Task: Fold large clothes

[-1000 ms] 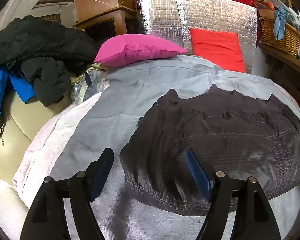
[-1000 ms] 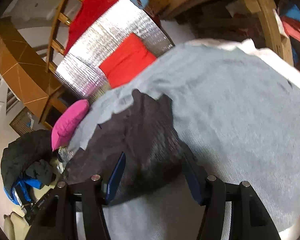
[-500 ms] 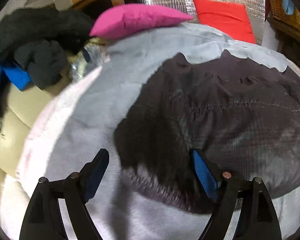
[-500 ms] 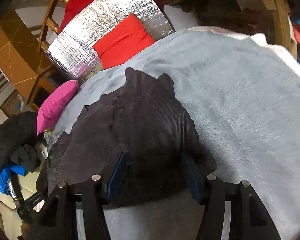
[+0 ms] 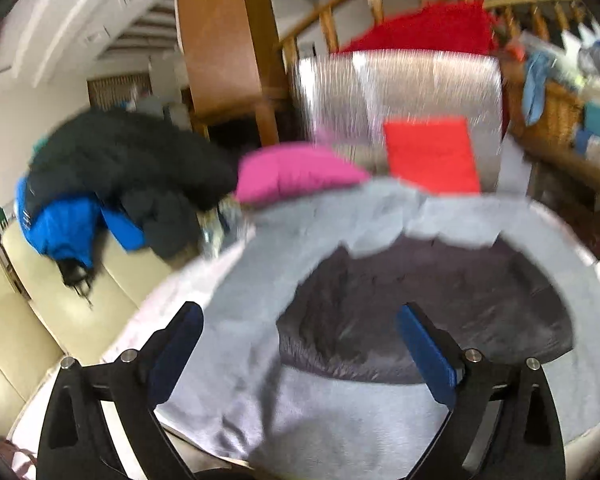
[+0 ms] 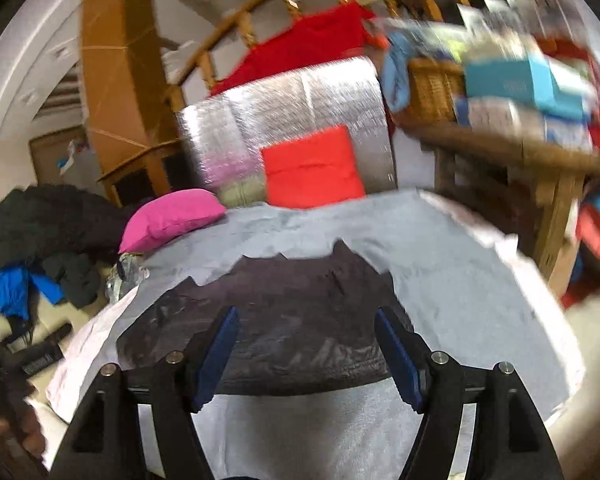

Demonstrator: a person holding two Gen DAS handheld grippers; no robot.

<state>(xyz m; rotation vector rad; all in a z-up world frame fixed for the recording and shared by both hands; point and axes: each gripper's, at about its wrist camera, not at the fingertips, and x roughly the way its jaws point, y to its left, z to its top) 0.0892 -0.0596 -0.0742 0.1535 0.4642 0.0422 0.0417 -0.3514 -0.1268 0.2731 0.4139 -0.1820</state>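
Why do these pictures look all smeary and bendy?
Left wrist view: smeared by motion, so the pink pillow and silver sheet streak, while the left gripper stays sharp. Right wrist view: sharper in the middle, where the dark garment shows; the shelf boxes smear. Both bend straight lines: fisheye lens.

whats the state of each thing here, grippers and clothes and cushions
left gripper: jaws opening, nothing between them
right gripper: jaws opening, nothing between them
dark garment: folded, lying flat on the grey sheet
grey sheet: spread out, a little wrinkled
pink cushion: lying at the sheet's far left corner
red cushion: upright against the silver panel
black jacket: piled, unfolded
blue garment: crumpled under the black jacket
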